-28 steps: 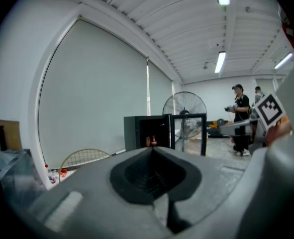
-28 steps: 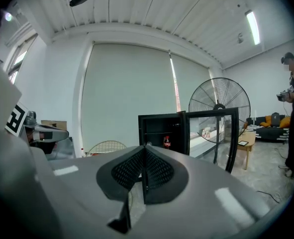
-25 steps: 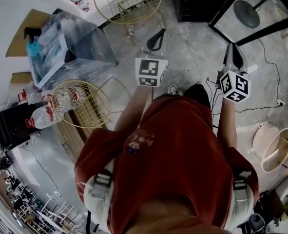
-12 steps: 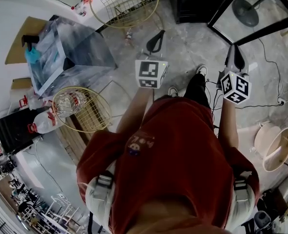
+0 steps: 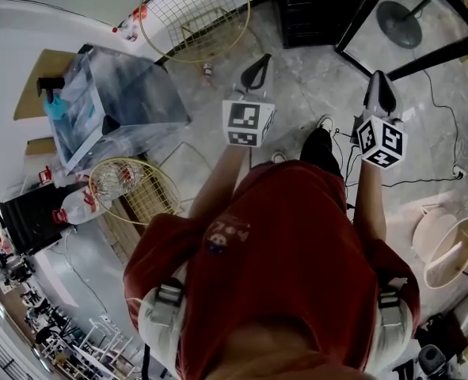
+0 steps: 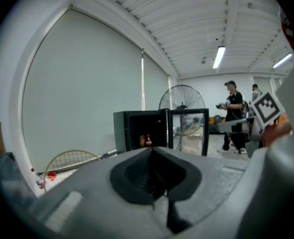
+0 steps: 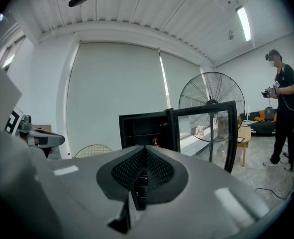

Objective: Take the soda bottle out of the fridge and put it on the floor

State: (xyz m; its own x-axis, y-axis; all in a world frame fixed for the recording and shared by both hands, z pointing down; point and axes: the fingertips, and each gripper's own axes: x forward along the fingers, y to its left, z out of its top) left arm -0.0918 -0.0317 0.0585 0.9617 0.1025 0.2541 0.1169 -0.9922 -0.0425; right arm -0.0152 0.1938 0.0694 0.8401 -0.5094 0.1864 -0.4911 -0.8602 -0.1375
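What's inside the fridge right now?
Inside the open fridge stands a bottle with red on it, and an orange item sits just left of it. The rest of the interior is too dark to read, and the left gripper covers the lower part.

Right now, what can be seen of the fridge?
The fridge is a black cabinet standing on the floor before a pale wall. Its black-framed glass door is swung wide open. The dark interior shows a shelf and a bottle with red on it. Nothing else appears to touch it.
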